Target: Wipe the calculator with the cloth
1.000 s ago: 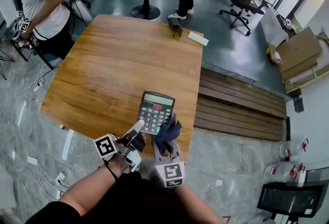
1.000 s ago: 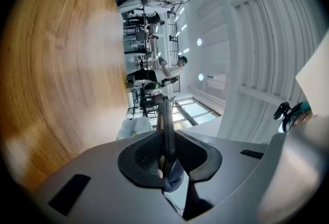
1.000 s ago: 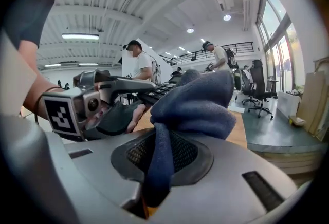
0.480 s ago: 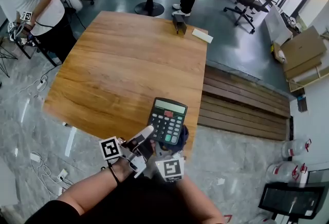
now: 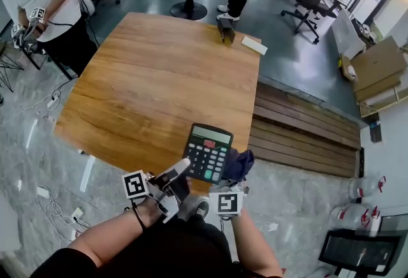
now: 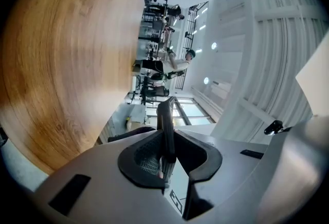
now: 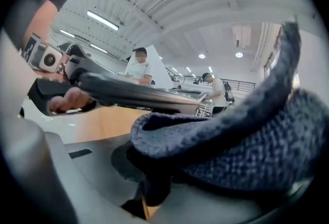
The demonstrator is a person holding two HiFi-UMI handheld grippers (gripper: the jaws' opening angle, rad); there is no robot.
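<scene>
Nearest the person, the left tool (image 5: 180, 171) is being kept clamped on the near edge of the calculator (image 5: 208, 152), with the thin casing pinched between its jaws. The calculator is being held keys-up over the near edge of the desk (image 5: 146, 79). Just beside the calculator's right edge, the dark blue cloth (image 5: 238, 165) is being gripped bunched in the jaws of the right tool (image 5: 234, 181); whether the cloth is touching the casing cannot be told. At the desk's far edge, a dark box (image 5: 224, 31) and a white slab (image 5: 254, 46) are being left well apart from the work.
</scene>
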